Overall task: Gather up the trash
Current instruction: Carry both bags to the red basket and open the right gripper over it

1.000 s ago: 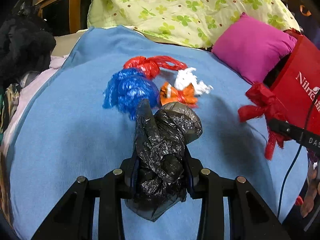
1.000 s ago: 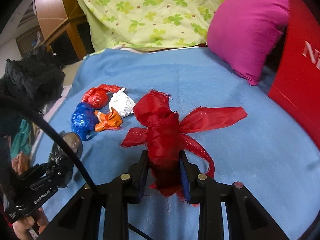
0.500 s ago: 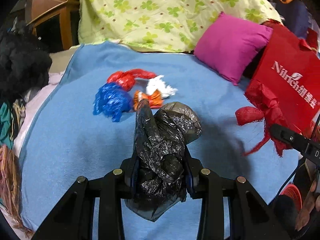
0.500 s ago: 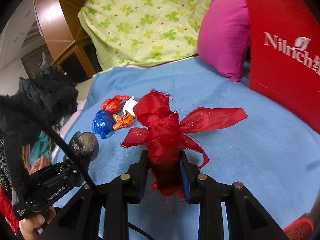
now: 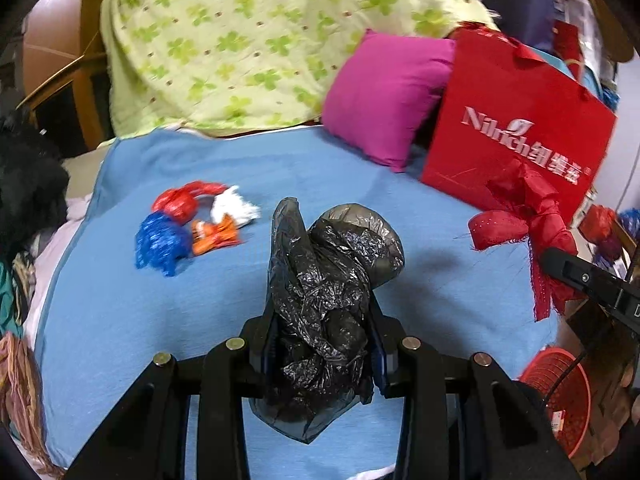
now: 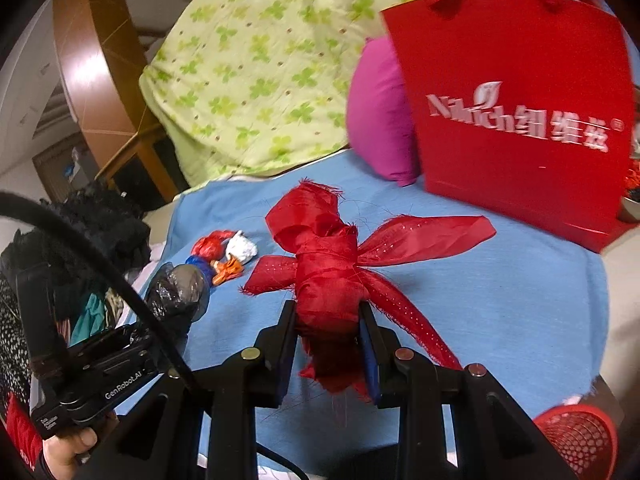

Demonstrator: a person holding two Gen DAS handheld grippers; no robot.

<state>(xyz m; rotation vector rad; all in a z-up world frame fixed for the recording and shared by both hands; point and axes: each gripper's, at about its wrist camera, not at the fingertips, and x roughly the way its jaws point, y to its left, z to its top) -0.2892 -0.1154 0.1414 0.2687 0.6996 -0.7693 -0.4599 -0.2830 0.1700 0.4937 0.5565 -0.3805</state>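
My left gripper (image 5: 322,344) is shut on a crumpled black plastic bag (image 5: 332,276), lifted above the blue bed cover (image 5: 120,320). My right gripper (image 6: 328,344) is shut on a knotted red ribbon bundle (image 6: 324,276), which also shows at the right of the left wrist view as the red ribbon bundle (image 5: 532,216). On the cover lie a red plastic wad (image 5: 178,202), a blue wad (image 5: 160,242), an orange wad (image 5: 212,236) and a white wad (image 5: 232,208), close together. A red mesh basket (image 6: 580,436) stands low beside the bed, seen too as the basket (image 5: 560,392).
A red paper bag (image 6: 520,128) with white lettering leans against a magenta pillow (image 5: 384,92). A green clover quilt (image 5: 260,40) is heaped at the head of the bed. Black fluffy clothing (image 6: 100,220) and other clothes pile up at the left edge.
Both grippers have pulled back and up from the bed with their loads; the wads on the cover look smaller and farther, and the red paper bag and basket have come into view.
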